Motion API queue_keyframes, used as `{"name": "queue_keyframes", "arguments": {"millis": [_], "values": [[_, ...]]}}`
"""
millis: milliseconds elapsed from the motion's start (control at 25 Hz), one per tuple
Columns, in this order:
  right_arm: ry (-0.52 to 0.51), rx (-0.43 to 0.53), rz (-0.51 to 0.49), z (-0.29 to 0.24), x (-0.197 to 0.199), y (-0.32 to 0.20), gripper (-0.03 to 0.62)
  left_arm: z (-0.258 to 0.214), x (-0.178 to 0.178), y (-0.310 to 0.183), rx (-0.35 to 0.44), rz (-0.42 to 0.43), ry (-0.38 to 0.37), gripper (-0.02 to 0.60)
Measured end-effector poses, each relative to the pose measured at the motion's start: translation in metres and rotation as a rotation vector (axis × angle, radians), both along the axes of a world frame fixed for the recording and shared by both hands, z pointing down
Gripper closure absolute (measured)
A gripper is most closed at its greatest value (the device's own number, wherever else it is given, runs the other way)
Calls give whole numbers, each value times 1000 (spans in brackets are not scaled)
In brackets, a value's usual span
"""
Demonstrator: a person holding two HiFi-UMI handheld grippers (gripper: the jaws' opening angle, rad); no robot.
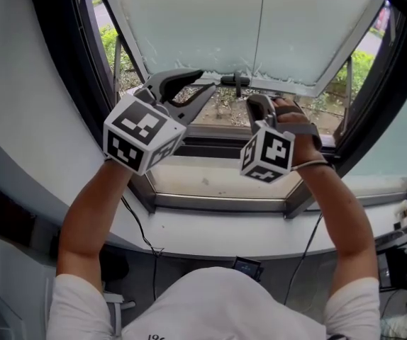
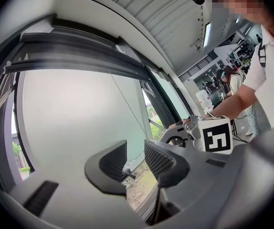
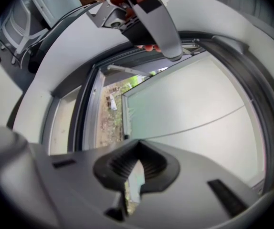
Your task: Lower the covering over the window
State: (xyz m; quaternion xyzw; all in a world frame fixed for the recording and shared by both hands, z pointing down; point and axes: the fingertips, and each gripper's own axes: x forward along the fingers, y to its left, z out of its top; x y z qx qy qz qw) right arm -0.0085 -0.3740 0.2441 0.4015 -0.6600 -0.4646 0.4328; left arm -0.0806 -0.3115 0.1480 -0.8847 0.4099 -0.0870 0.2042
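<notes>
Watching from behind the person: covering (image 1: 210, 20) is most of the way down but not seated. It's a frosted pale panel and its lower edge stops short of the sill (image 1: 218, 183). An open strip between them shows bare ground and greenery outside (image 1: 226, 108).

Left gripper (image 1: 207, 81): jaws spread wide, nothing between them. It is up at the panel's lower edge, just beside the small dark handle (image 1: 236, 82) at mid-edge. I can't tell from here whether a jaw tip touches the handle.

Right gripper (image 1: 255, 100): jaws pressed together at the tips. Its own view shows only a thin slit lower down, with panel and ground showing through. I see nothing pinched. It sits just under the lower edge, right of the handle, and contact with the edge is unclear.

My read on progress:
- Done: bulk of the drop.
- Left: the last stretch down to the sill.
- Nothing is gripped right now, so a hold on the handle or lower edge is likely needed first.
- Side frame members look tight, so watch for the panel going down skewed.
</notes>
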Motion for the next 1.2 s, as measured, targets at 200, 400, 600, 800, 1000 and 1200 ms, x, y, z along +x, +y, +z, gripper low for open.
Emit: {"name": "queue_keyframes", "arguments": {"millis": [200, 400, 600, 800, 1000, 1200], "values": [[49, -33, 7, 18, 2, 5, 572, -5, -8, 1, 12, -19, 3, 465], [68, -67, 4, 41, 4, 8, 572, -17, -19, 0, 56, -60, -13, 457], [71, -90, 6, 52, 1, 12, 572, -32, -33, -1, 108, -106, -34, 449], [78, -131, 9, 72, 1, 15, 572, -42, -35, -4, 147, -137, -77, 447], [69, -146, 15, 81, 2, 18, 572, -47, -35, -7, 178, -159, -115, 442], [83, -161, 26, 92, 1, 19, 572, -54, -35, -11, 209, -168, -140, 431]]}}
